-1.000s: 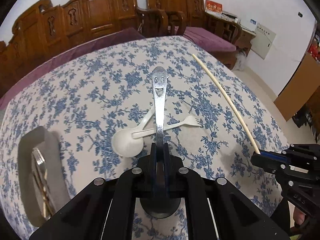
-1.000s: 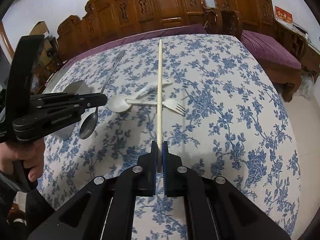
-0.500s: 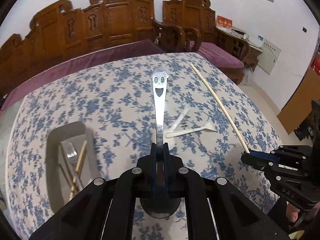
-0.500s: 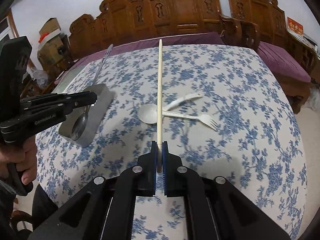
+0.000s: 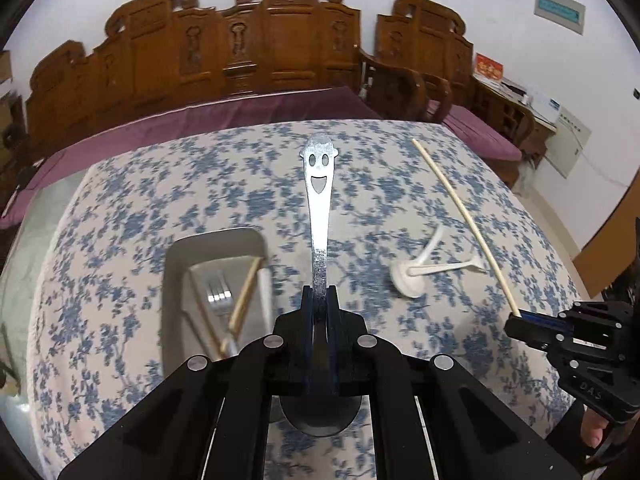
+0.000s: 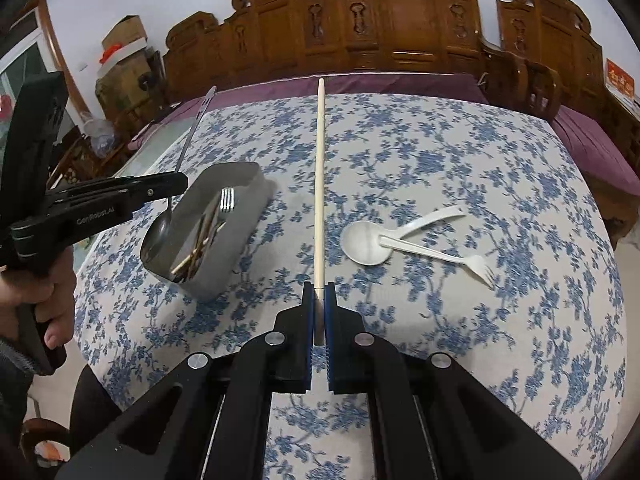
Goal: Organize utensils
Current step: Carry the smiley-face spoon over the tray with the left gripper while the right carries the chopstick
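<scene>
My left gripper [image 5: 319, 296] is shut on a metal spoon [image 5: 319, 208] with a smiley face cut into its handle end; its bowl hangs under the jaws. In the right wrist view the left gripper [image 6: 176, 186] holds the spoon [image 6: 162, 228] above the near end of a grey metal tray [image 6: 240, 224]. The tray [image 5: 176, 256] holds a metal fork [image 5: 218, 292] and wooden chopsticks [image 5: 244, 296]. My right gripper [image 6: 319, 296] is shut on a long pale chopstick [image 6: 319, 184], held above the table. A white plastic spoon [image 6: 366, 242] and white plastic fork [image 6: 440, 256] lie crossed on the cloth.
The table has a blue floral cloth [image 6: 480, 320]. Carved wooden chairs [image 6: 400, 28] and a purple cushioned bench [image 5: 208, 116] stand behind it. The table edge drops off at the right [image 6: 618, 264].
Both grippers have moved left with their utensils. The tray has come toward the middle of both views, and the metal spoon now hangs over its near end.
</scene>
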